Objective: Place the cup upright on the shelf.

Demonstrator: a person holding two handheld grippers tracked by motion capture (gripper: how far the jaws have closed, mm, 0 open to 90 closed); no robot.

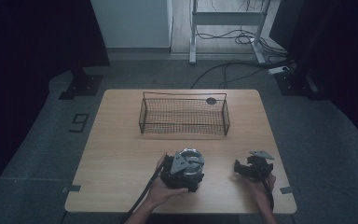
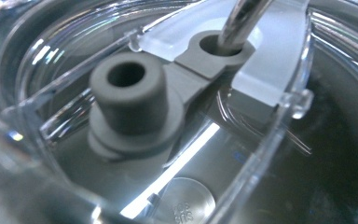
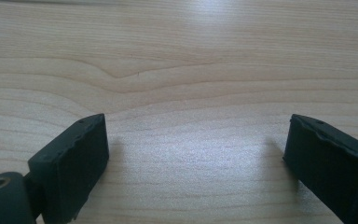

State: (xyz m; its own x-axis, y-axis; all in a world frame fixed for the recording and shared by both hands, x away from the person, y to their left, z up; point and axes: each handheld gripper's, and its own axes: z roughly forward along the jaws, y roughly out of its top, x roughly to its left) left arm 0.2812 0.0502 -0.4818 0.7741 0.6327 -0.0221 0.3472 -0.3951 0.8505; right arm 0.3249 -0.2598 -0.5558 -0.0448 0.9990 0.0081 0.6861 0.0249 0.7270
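Right gripper (image 3: 196, 154) sits with its two matte black jaws spread wide over bare pale woodgrain bench (image 1: 121, 140), while the left gripper (image 1: 182, 171) is jammed against one clear plastic lid (image 2: 261, 93) with a grey rubbery plug (image 2: 130, 102) near the bench's front edge, jaws hidden so can't tell, one black wire-mesh basket (image 1: 184, 115) behind.

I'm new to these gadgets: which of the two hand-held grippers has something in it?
The left gripper, at a clear lid with a grey plug. The right gripper gapes over bare table.
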